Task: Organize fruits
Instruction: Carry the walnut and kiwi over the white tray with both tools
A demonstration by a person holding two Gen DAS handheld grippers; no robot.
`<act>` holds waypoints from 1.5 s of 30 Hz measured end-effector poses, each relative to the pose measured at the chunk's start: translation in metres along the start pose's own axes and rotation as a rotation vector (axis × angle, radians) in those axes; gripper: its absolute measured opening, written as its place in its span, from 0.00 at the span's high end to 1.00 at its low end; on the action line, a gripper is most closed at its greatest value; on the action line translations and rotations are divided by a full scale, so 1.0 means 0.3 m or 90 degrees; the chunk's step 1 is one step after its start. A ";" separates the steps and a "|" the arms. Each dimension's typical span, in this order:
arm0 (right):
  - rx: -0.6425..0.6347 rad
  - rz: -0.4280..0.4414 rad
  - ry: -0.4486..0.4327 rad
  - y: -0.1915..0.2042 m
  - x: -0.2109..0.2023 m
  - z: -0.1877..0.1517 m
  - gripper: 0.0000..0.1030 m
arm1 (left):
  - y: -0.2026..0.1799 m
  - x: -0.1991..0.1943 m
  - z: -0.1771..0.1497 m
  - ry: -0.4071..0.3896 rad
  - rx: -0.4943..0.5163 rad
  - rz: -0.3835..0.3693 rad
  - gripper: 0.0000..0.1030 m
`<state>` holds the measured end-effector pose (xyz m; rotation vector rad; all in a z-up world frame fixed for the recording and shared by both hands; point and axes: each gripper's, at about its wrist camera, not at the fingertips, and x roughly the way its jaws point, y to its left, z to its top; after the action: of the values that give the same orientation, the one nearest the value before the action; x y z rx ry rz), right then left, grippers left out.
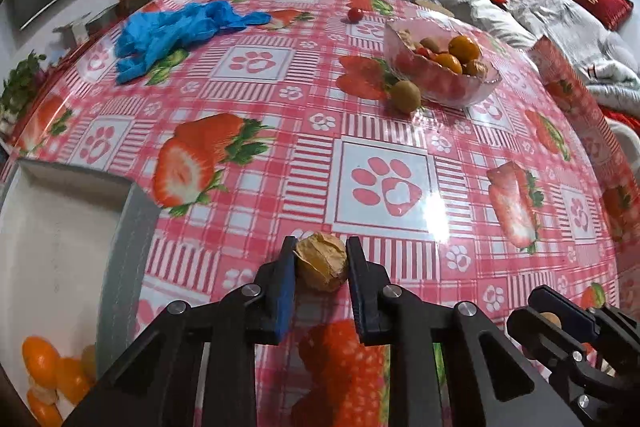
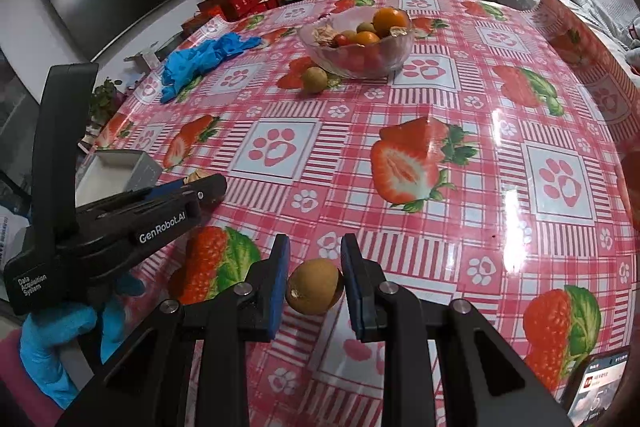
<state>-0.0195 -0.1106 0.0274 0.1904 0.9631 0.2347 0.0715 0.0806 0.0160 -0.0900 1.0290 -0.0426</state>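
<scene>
We hold a papery husked fruit (image 1: 321, 262) in the left gripper (image 1: 320, 263) fingers and a kiwi (image 2: 315, 286) in the right gripper (image 2: 314, 285); squeezing harder risks crushing the husk.

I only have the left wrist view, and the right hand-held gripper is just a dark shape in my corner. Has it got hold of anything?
Observer: Yes. The right hand-held gripper is shut on a round greenish-brown fruit, with a pad against each side.
Operator: Anything near it that I should keep clear of?
Observer: A smartphone with a lit screen sits just right of that gripper, at the near edge of the strawberry-print tablecloth.
Operator: And on my own side, behind my camera?
Observer: The left hand wears a bright blue glove.
</scene>
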 end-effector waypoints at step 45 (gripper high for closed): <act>-0.072 0.266 0.065 0.675 -0.127 0.093 0.72 | 0.659 -0.575 -0.297 -0.100 -0.110 0.098 0.75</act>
<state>-0.0401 0.0712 0.1261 0.2772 1.0013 0.6867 -0.0950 0.2859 0.0989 -0.1682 0.8785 0.1912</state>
